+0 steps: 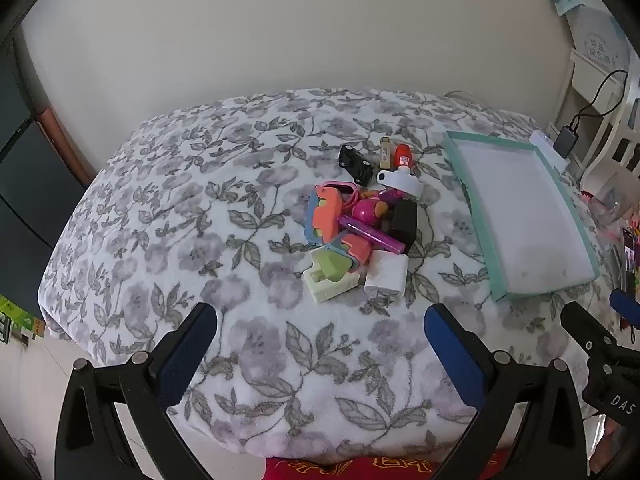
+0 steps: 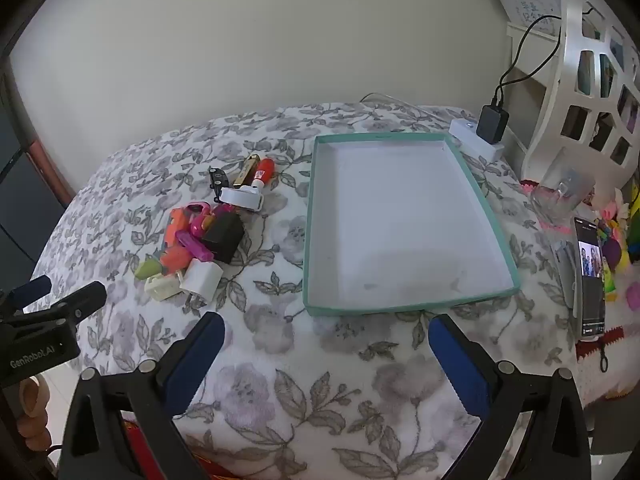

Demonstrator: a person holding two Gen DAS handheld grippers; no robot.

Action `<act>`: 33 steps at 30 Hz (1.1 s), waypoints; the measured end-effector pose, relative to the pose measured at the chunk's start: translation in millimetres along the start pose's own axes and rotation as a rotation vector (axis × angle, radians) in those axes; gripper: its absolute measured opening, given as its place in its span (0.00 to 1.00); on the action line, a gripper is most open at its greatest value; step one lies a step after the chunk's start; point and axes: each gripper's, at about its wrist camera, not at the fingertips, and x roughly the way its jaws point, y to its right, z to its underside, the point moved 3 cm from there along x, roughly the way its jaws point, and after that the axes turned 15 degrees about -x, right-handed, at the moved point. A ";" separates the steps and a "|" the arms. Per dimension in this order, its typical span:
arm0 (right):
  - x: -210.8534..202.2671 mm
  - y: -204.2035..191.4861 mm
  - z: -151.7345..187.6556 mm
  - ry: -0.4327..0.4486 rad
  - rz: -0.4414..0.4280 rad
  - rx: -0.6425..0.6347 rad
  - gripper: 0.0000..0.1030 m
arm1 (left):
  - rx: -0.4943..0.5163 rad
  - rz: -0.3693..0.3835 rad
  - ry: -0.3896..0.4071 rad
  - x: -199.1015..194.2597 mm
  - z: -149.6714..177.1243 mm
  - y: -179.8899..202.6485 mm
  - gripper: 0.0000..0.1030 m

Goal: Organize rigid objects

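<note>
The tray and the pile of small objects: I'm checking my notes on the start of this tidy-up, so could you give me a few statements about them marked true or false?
1. The teal-rimmed tray is empty. True.
2. The pile of small objects lies inside the tray. False: it lies on the floral cloth, beside the tray.
3. The left gripper holds the white charger block. False: its fingers stand open with nothing between them, and the block lies in the pile.
4. The right gripper is open and holds nothing. True.
5. A black toy car lies at the far end of the pile. True.
</note>
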 end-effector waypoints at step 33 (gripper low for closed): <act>0.3 -2.1 -0.7 -0.007 0.019 -0.023 1.00 | 0.011 -0.016 0.021 -4.0 -2.4 -0.6 1.00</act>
